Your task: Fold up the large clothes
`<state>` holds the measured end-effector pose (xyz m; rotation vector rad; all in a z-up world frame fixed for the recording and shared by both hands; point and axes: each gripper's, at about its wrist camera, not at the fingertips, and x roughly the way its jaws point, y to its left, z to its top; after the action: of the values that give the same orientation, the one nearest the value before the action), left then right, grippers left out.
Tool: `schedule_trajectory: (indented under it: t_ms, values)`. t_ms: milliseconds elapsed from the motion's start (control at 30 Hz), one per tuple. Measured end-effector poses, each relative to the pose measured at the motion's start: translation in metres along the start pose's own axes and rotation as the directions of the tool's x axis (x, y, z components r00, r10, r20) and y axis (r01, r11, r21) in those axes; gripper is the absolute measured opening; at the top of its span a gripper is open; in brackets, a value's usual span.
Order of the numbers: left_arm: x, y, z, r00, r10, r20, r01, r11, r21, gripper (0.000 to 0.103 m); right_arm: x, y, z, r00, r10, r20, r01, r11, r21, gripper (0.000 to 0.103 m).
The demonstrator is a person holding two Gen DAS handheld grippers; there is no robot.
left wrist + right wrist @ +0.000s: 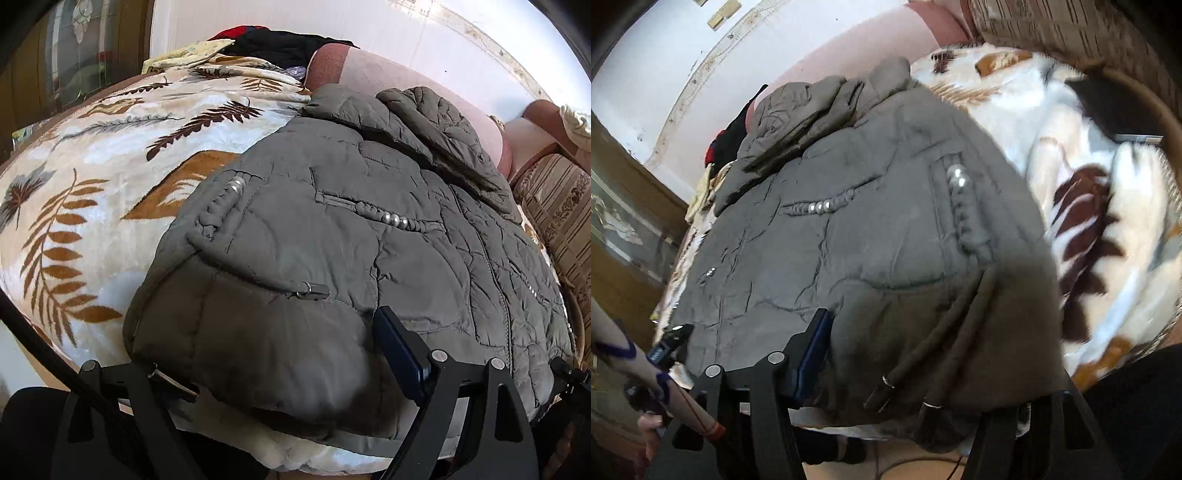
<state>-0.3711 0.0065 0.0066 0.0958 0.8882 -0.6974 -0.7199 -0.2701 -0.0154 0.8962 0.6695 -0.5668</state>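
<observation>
We see a quilted jacket (369, 236) of matt grey-green cloth, puffy and creased, trimmed with glossy pearl-like beads (395, 219) and shiny metal cord tips (882, 391). Under it lies a plush blanket (92, 177) with a soft, slightly lustrous pile and a leaf print. The gripper fingers (400, 354) look like matt black plastic with dull metal pins. Behind, we note a smooth pinkish headboard (369, 74) and a woven striped cushion (554, 206).
</observation>
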Motion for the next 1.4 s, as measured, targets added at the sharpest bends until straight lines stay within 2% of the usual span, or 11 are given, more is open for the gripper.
schedule_trajectory:
  t_ms: [67, 100, 267, 367, 433, 533, 567, 633, 867, 1067, 1400]
  values:
    - [-0.003, -0.002, -0.001, 1.0, -0.005, 0.019, 0.004, 1.0, 0.015, 0.087, -0.011, 0.006, 0.0, 0.999, 0.022, 0.049, -0.021, 0.999, -0.037, 0.034]
    - [-0.005, -0.006, -0.002, 0.999, 0.0, 0.033, -0.001, 0.999, 0.033, 0.085, -0.016, 0.012, 0.0, 0.997, 0.025, 0.077, -0.02, 0.997, -0.068, 0.032]
    - [-0.002, -0.012, -0.003, 0.999, 0.024, 0.033, -0.026, 0.998, 0.063, 0.083, 0.002, 0.015, -0.003, 1.0, -0.011, 0.01, 0.012, 0.996, -0.092, 0.031]
    - [0.006, -0.005, -0.001, 1.0, 0.012, -0.008, -0.012, 1.0, 0.016, 0.087, 0.008, 0.005, -0.002, 0.999, 0.019, -0.036, -0.02, 0.999, -0.031, 0.045]
    - [0.005, -0.005, -0.001, 1.0, 0.007, -0.005, -0.007, 1.0, 0.021, 0.087, 0.008, 0.006, -0.002, 0.999, 0.021, -0.036, -0.022, 0.999, -0.036, 0.046]
    - [-0.005, -0.013, -0.004, 0.999, 0.003, 0.043, -0.006, 0.998, 0.07, 0.073, -0.004, 0.017, -0.005, 0.999, 0.039, 0.029, -0.036, 0.995, -0.093, 0.023]
    - [-0.006, -0.016, -0.005, 0.998, 0.019, 0.058, -0.024, 0.996, 0.088, 0.07, -0.01, 0.024, -0.005, 0.997, 0.032, 0.063, -0.024, 0.991, -0.129, 0.021]
    - [-0.004, -0.019, -0.005, 0.997, 0.054, 0.06, -0.06, 0.992, 0.11, 0.065, -0.009, 0.031, -0.007, 0.997, -0.001, 0.078, 0.014, 0.986, -0.163, 0.021]
    - [0.009, -0.038, -0.012, 0.978, 0.186, 0.09, -0.202, 0.955, 0.219, 0.068, 0.01, 0.031, -0.008, 0.996, -0.084, 0.024, 0.087, 0.98, -0.181, 0.028]
    - [0.011, -0.032, -0.01, 0.978, 0.197, 0.073, -0.208, 0.959, 0.195, 0.076, 0.014, 0.032, -0.009, 0.995, -0.094, 0.028, 0.098, 0.978, -0.185, 0.033]
    - [0.011, -0.032, -0.01, 0.977, 0.201, 0.074, -0.212, 0.958, 0.191, 0.077, 0.015, 0.035, -0.008, 0.993, -0.107, 0.041, 0.113, 0.975, -0.193, 0.034]
